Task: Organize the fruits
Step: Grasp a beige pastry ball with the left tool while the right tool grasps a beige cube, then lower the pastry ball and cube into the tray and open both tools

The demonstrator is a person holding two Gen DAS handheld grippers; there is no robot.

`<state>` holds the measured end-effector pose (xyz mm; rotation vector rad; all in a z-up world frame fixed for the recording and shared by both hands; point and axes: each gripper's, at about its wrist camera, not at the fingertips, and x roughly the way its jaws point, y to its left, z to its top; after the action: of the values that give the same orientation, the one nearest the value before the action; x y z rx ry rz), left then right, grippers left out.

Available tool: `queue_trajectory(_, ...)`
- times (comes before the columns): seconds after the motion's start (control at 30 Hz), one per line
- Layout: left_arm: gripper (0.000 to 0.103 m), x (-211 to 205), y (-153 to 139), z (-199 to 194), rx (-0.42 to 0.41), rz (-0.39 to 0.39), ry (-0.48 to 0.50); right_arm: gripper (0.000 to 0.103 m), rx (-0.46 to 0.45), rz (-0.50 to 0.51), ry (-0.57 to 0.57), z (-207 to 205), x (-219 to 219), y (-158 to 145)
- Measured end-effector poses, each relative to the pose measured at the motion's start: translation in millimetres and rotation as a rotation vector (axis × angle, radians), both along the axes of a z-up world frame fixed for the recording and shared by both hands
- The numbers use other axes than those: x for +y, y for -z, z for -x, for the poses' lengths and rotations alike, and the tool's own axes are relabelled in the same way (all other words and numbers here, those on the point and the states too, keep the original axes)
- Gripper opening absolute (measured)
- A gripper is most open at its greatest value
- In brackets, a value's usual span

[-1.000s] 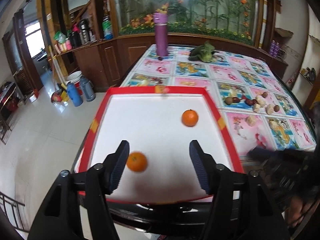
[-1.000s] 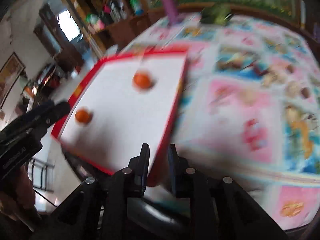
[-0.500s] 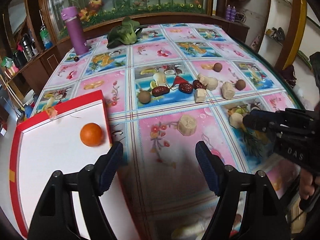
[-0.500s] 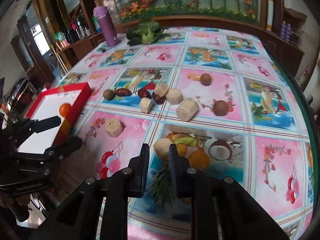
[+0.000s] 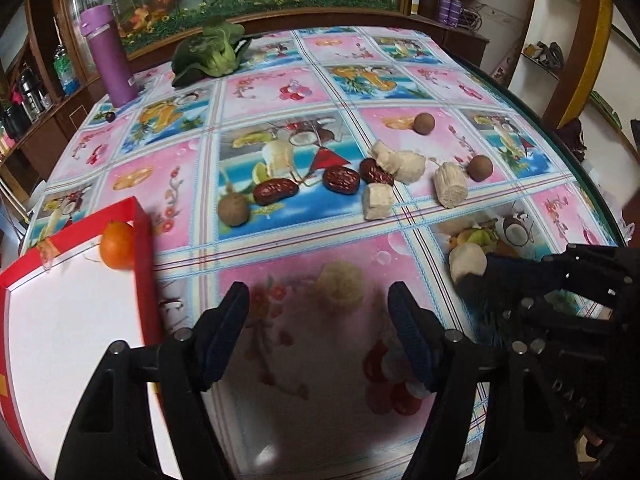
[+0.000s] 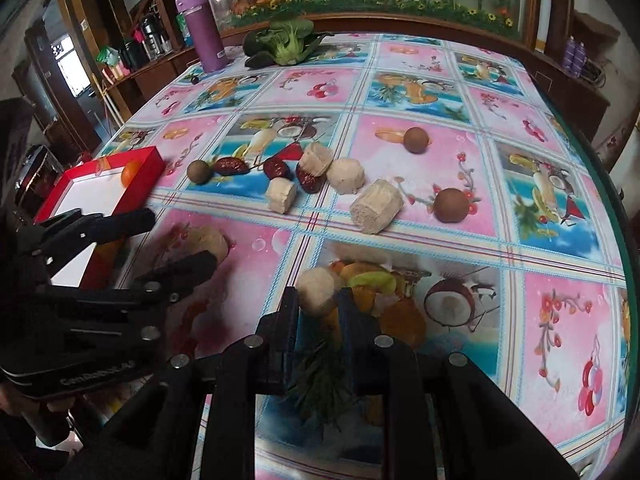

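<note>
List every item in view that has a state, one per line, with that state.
Left claw: open, nothing held, above a pale banana chunk.
Right claw: nearly closed, fingers either side of a pale peeled banana piece.
Shallow red-rimmed white tray: holds one orange tangerine in its corner.
Purple cylindrical flask: upright, lid on.
Three dark red dates: loose on the tablecloth.
</note>
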<state>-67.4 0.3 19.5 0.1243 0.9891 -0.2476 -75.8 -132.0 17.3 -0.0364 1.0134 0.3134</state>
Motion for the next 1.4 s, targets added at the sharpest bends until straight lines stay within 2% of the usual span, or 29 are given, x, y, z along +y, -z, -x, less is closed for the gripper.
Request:
queue_trajectory(0.07,0.056,-0.9,4.9,-3.3,0.024,0.019,0.004,0.019,-0.037,0.028,0.012,1.9,1.5,0.8)
queue_trajectory(0.2,0.048,-2.4,5.9,-5.1,0.017,0.029,0.014,0.018,-0.023,-0.012,0.010,0.7,-1.8,1.0)
queue_trajectory(0.27,0.038,-2.6,5.8,-5.1,0.015,0.030,0.021,0.018,-0.019,-0.031,0.021,0.0,-3.7,-0.5)
queue_trajectory(0.37,0.030,-3.3,5.6,-3.7,0.017,0.038,0.036,0.018,-0.025,-0.027,0.042,0.1,-4.3,-1.5)
queue_trajectory(0.6,0.029,-0.8,3.3,-1.7,0.024,0.055,0.039,0.014,-0.027,-0.045,0.073,-3.3,-3.4,-0.6)
queue_trajectory(0.73,0.029,12.8,-13.4,9.9,-0.022,0.078,0.023,0.014,-0.041,-0.047,0.074,-0.2,0.0,-7.1)
queue_trajectory(0.83,0.029,36.5,-31.0,25.2,-0.066,0.076,-0.025,0.014,-0.070,-0.057,0.021,6.6,15.9,-19.9)
queue_trajectory(0.97,0.030,80.9,-46.3,46.5,-0.108,0.061,-0.115,0.014,-0.075,-0.092,-0.088,11.8,59.7,-33.4)
queue_trajectory(1.07,0.030,125.9,-50.3,62.4,-0.128,0.032,-0.223,0.014,-0.063,-0.113,-0.171,12.7,99.6,-35.6)
queue_trajectory(1.23,0.030,193.1,-43.7,82.1,-0.120,-0.033,-0.397,0.014,-0.038,-0.105,-0.315,20.0,179.1,-30.6)
queue_trajectory(1.4,0.030,226.1,-25.7,90.0,-0.081,-0.091,-0.474,0.014,0.021,-0.063,-0.403,28.6,244.0,-10.0)
